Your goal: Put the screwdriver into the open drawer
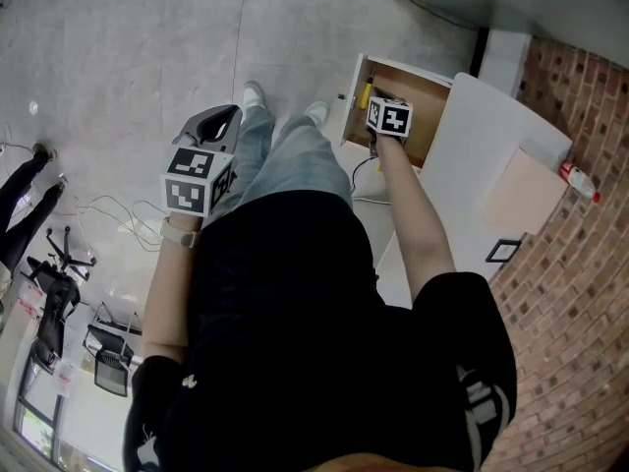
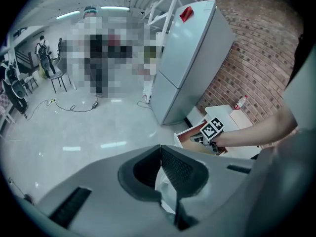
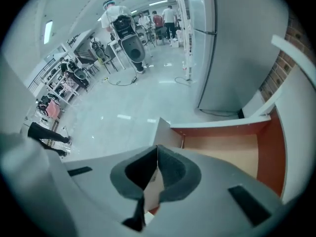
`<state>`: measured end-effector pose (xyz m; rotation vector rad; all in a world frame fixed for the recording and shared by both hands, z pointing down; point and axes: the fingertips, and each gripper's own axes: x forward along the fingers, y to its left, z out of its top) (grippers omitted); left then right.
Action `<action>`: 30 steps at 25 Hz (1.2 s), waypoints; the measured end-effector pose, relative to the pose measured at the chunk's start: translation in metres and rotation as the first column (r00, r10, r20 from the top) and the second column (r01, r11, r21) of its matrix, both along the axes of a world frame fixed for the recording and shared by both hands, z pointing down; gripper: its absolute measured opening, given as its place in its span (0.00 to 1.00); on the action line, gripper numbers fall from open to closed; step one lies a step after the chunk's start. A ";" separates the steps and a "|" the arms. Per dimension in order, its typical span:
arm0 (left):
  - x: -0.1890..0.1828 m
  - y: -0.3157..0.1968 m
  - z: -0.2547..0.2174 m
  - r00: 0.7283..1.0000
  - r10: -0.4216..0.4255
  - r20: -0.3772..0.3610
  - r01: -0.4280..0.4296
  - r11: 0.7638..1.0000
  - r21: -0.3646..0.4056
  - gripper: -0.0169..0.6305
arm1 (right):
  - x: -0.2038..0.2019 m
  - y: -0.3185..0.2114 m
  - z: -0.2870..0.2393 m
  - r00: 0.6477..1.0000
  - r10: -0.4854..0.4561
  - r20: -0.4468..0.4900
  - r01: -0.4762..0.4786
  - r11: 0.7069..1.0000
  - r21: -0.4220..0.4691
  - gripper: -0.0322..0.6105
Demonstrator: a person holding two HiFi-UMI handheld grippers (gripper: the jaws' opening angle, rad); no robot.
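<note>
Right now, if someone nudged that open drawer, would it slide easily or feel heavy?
Probably slides straight in: the drawer stands pulled out of the white desk, likely on runners. Probably light: its wooden bottom looks mostly bare.

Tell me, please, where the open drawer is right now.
Head view, upper centre-right: the drawer juts from the white cabinet, directly under the right gripper.

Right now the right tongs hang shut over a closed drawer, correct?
Not quite: the drawer is open, not closed. It is pulled out with its wooden bottom showing, as the right gripper view makes plain. The rest holds: the right tongs are shut and hang over it.
</note>
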<state>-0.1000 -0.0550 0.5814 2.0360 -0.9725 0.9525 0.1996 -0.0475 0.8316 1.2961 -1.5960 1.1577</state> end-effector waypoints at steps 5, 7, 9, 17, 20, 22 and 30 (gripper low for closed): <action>0.000 -0.011 -0.012 0.999 -0.033 -0.039 0.034 0.999 0.034 0.03 | -0.031 -0.026 -0.064 0.996 -0.063 0.056 0.056 0.990 0.127 0.07; 0.000 -0.016 -0.018 0.998 -0.036 -0.051 0.039 0.998 0.049 0.03 | -0.045 -0.035 -0.095 0.992 -0.108 0.068 0.094 0.978 0.187 0.07; 0.000 -0.020 -0.025 0.997 -0.037 -0.062 0.041 0.997 0.065 0.03 | -0.061 -0.043 -0.129 0.984 -0.157 0.089 0.130 0.958 0.257 0.07; 0.010 -0.038 -0.065 0.992 -0.010 -0.128 0.031 0.987 0.160 0.03 | -0.094 -0.067 -0.254 0.968 -0.206 0.144 0.112 0.867 0.485 0.07; 0.012 -0.043 -0.079 0.988 0.011 -0.155 0.018 0.982 0.186 0.03 | -0.106 -0.070 -0.292 0.957 -0.253 0.143 0.140 0.832 0.537 0.07; 0.013 -0.044 -0.090 0.985 0.021 -0.169 0.014 0.979 0.203 0.03 | -0.113 -0.068 -0.316 0.948 -0.297 0.113 0.184 0.804 0.566 0.07; 0.011 -0.056 -0.136 0.970 0.059 -0.236 0.015 0.954 0.298 0.03 | -0.126 -0.070 -0.402 0.950 -0.312 0.001 0.213 0.651 0.728 0.07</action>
